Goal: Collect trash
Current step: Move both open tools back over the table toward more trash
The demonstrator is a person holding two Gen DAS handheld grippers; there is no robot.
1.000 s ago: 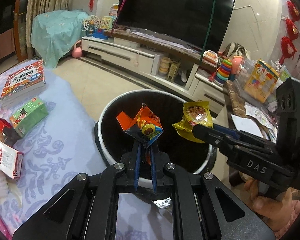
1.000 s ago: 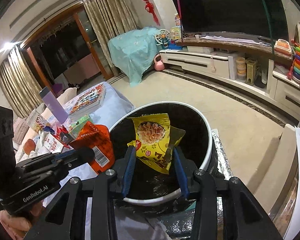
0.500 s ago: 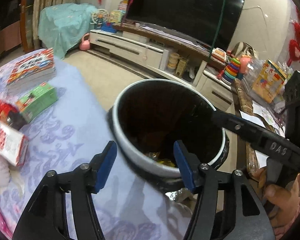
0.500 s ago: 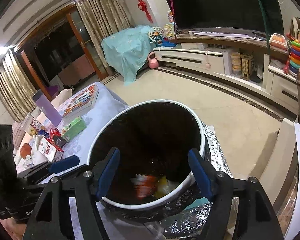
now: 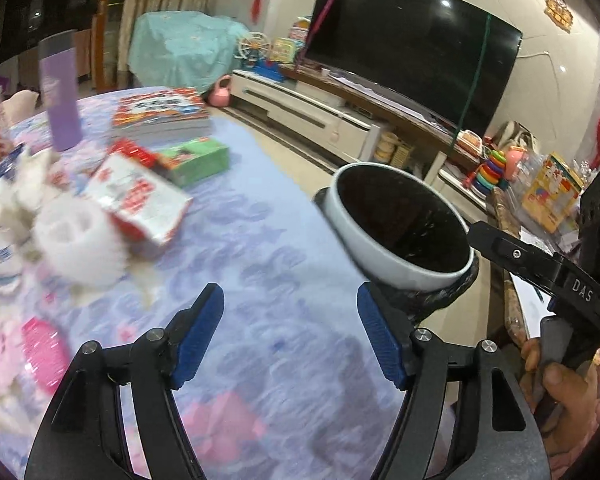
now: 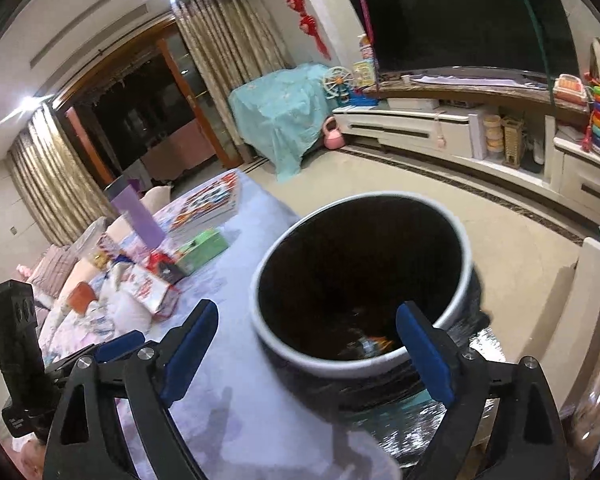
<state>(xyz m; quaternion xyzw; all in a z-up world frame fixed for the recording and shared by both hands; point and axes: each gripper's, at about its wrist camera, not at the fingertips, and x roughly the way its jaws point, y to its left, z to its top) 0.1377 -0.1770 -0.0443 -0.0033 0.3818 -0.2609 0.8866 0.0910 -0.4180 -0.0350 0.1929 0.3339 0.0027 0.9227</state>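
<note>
The white-rimmed trash bin (image 6: 260, 320) with a black liner stands against the table edge. Crumpled wrappers (image 6: 370, 344) lie blurred at its bottom. My right gripper (image 6: 306, 316) hovers over the bin's near rim, its jaws opening with nothing between them. My left gripper (image 5: 288, 300) is above the lavender tablecloth (image 5: 260, 220), left of the bin (image 5: 400, 272). Its jaws are opening too and hold nothing. Ahead of it on the left lie a red-and-white packet (image 5: 140, 200) and a white crumpled wad (image 5: 72, 240).
A green box (image 5: 196, 158), a stack of books (image 5: 160, 114), a purple bottle (image 5: 60, 96) and a pink item (image 5: 44, 348) sit on the table. A hand (image 5: 560, 384) holds the right gripper's handle. The TV cabinet (image 6: 440, 132) lines the far wall.
Both grippers let go of their wrappers, which fell into the bin, and their jaws spread wide. My left gripper swung left from over the bin to above the table.
</note>
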